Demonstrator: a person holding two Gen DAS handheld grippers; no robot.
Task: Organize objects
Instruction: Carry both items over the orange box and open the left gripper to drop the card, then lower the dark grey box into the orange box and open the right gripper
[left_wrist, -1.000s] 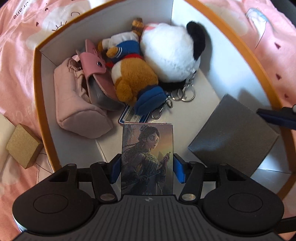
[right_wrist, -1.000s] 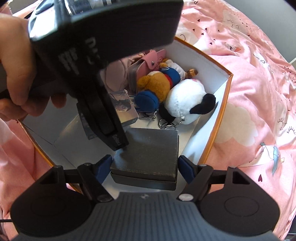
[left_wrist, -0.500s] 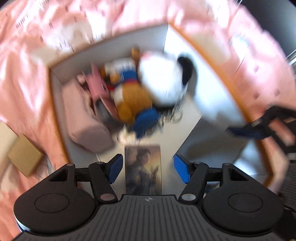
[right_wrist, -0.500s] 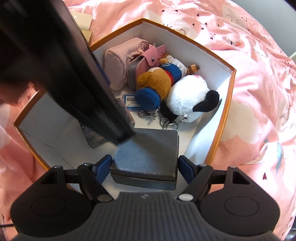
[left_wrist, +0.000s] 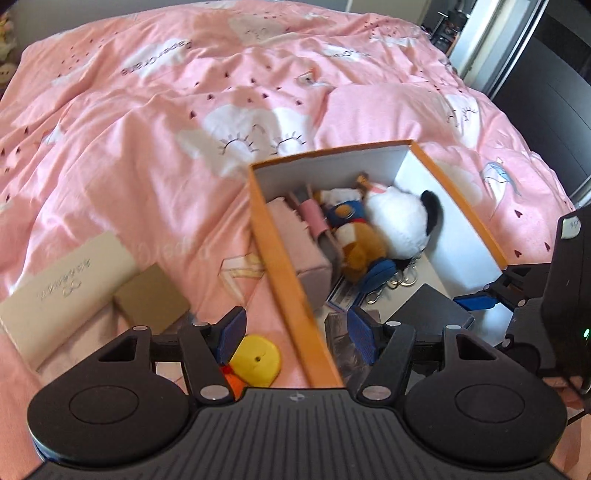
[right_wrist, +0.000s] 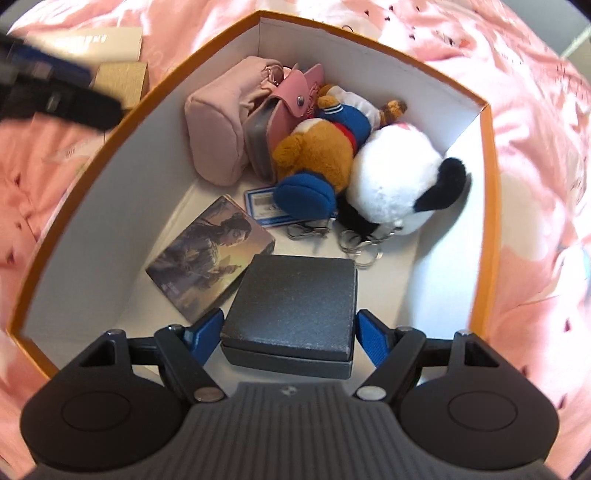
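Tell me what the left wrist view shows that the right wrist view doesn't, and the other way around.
Only the left wrist view shows the yellow toy on the bedding beside the open left gripper. Only the right wrist view shows the picture card clearly, lying flat in the box, and the right gripper open around the dark case. Both show the orange box, panda plush, bear plush, pink pouch and the tan boxes outside.

place: bedroom, likely at home | evidence: pink cloud-print duvet (left_wrist: 184, 122), plush toys (right_wrist: 388, 192) in box
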